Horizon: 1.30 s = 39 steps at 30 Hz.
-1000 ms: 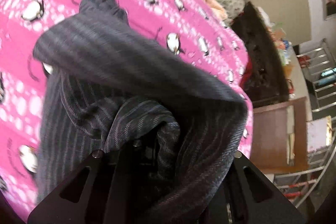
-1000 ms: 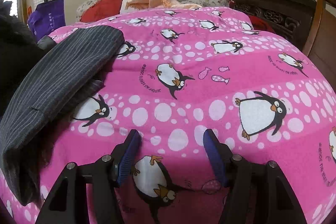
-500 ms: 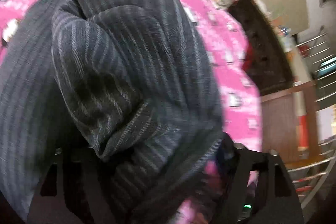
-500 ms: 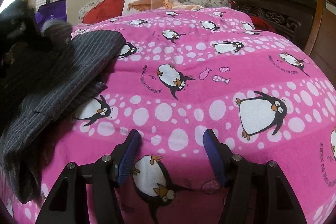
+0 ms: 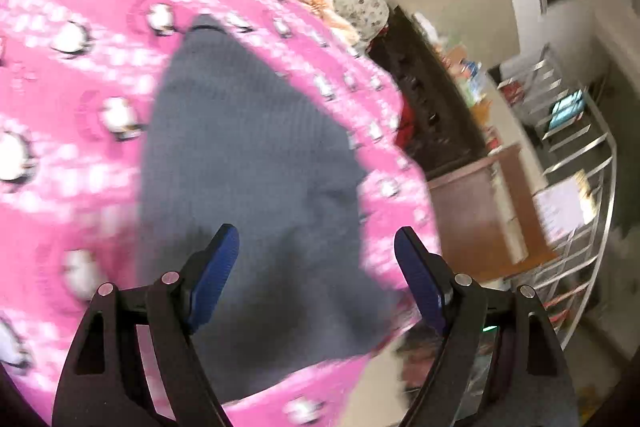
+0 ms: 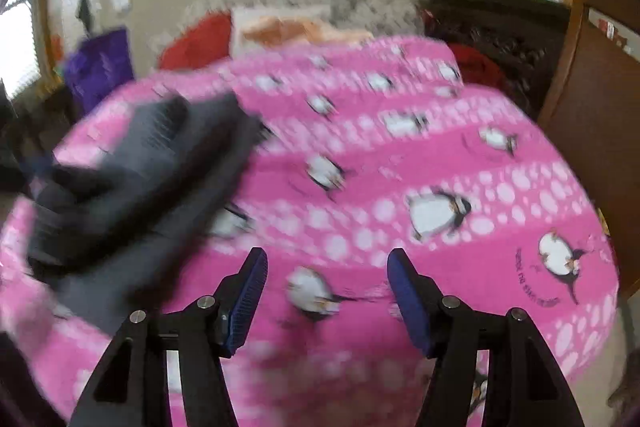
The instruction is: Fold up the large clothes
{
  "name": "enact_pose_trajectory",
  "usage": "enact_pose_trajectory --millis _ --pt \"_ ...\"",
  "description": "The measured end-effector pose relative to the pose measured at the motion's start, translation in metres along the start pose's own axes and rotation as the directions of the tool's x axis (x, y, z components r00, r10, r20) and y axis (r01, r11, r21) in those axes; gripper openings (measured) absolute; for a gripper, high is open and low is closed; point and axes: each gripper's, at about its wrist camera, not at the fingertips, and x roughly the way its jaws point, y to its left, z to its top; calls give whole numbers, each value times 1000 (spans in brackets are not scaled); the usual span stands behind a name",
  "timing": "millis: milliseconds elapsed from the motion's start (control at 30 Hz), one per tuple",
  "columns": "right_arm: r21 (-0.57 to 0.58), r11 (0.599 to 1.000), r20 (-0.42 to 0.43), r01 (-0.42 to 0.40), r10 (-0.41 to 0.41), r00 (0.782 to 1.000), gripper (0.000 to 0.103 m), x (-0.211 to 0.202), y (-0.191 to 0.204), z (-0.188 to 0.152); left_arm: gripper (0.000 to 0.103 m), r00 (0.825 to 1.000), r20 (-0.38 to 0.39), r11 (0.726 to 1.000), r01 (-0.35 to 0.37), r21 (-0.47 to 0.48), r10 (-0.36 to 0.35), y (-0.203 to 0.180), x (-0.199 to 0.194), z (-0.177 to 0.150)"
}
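Your left gripper is angling downward over the bed, its blue pads spreading wide with nothing pinched between them; the dark striped garment is lying just beyond and beneath the tips, flat on the pink penguin blanket, and the blur is too strong to tell whether the pads are brushing the cloth. Your right gripper is also tilting downward, its jaws standing partly apart and holding nothing, hovering above bare blanket with a penguin print showing between its fingers. From that side you are seeing the garment as a dark, bunched heap lying well off to the left of the claw, on the blanket's left part, not touching the fingers. Further out, red and peach cushions are sitting at the head of the bed, a purple bag is hanging near the window on the left, and a dark carved cabinet is standing beside the bed on the right
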Motion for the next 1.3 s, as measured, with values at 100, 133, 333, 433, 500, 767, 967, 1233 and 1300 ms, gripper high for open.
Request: enact_pose_trajectory --millis 100,133,333,433,500,767,967,1233,1300 --pt "-43 992 70 -122 125 990 61 -32 39 24 73 998 -66 999 24 31 -22 15 5 -27" --pt "-88 980 96 -181 189 977 61 -41 62 36 73 996 -82 998 35 48 -31 18 6 -35" --pt "-205 903 59 -378 397 916 52 -25 156 66 72 993 -102 990 67 124 -54 9 9 -56" --pt "-250 894 -57 -371 369 928 26 12 181 56 72 992 -100 990 83 114 -72 11 7 -53" --pt "-288 911 -163 -297 259 952 18 42 180 39 72 993 -89 991 88 98 -79 15 1 -53" --pt "-117 952 -223 -283 253 942 19 56 122 -17 72 994 -93 992 67 108 -57 18 20 -61" --pt "-73 963 -215 -258 238 947 23 49 123 -24 68 993 -85 943 -48 331 81 -2 29 -76" --pt "44 988 21 -147 146 989 42 12 144 89 68 990 -57 914 -100 393 133 -8 38 -85" --pt "85 982 41 -168 165 985 42 32 158 115 67 991 -65 920 -86 383 120 -9 41 -84"
